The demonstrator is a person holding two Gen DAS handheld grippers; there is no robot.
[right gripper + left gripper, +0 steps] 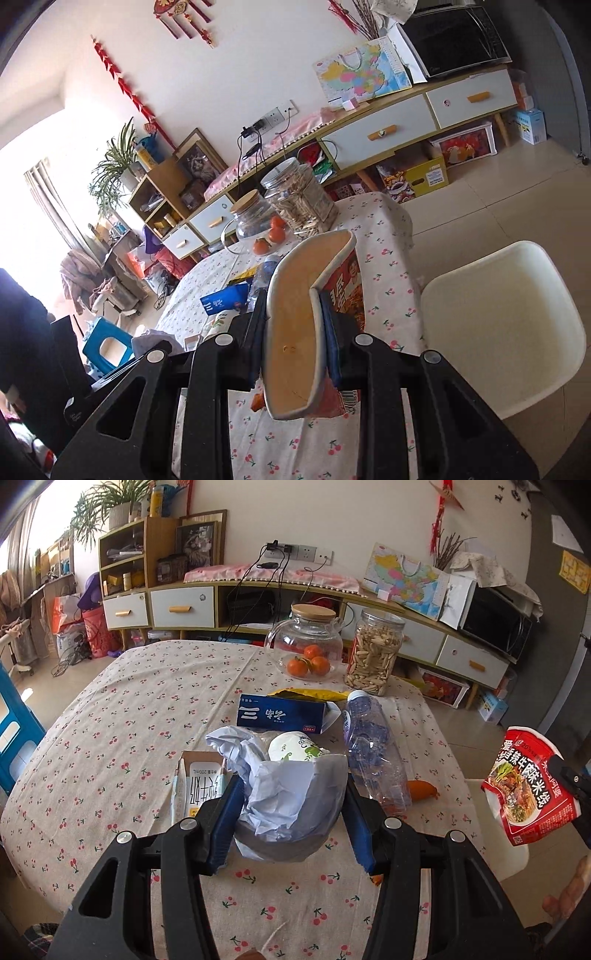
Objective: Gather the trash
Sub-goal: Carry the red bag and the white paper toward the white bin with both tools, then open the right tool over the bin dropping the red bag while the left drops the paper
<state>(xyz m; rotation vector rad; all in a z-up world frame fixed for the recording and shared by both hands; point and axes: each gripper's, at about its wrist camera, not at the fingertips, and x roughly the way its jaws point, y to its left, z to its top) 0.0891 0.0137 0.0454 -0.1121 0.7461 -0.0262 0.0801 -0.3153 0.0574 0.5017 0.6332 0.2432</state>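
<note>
Left tongs (293, 794) clamped around paper-stuffed grey bowl (291, 812) above table (110, 720).

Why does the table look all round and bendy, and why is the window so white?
Left wrist view: the fisheye lens curves the table and the cabinet; the window corner is washed out by daylight. Right wrist view: the same bending, with glare at the window.
</note>
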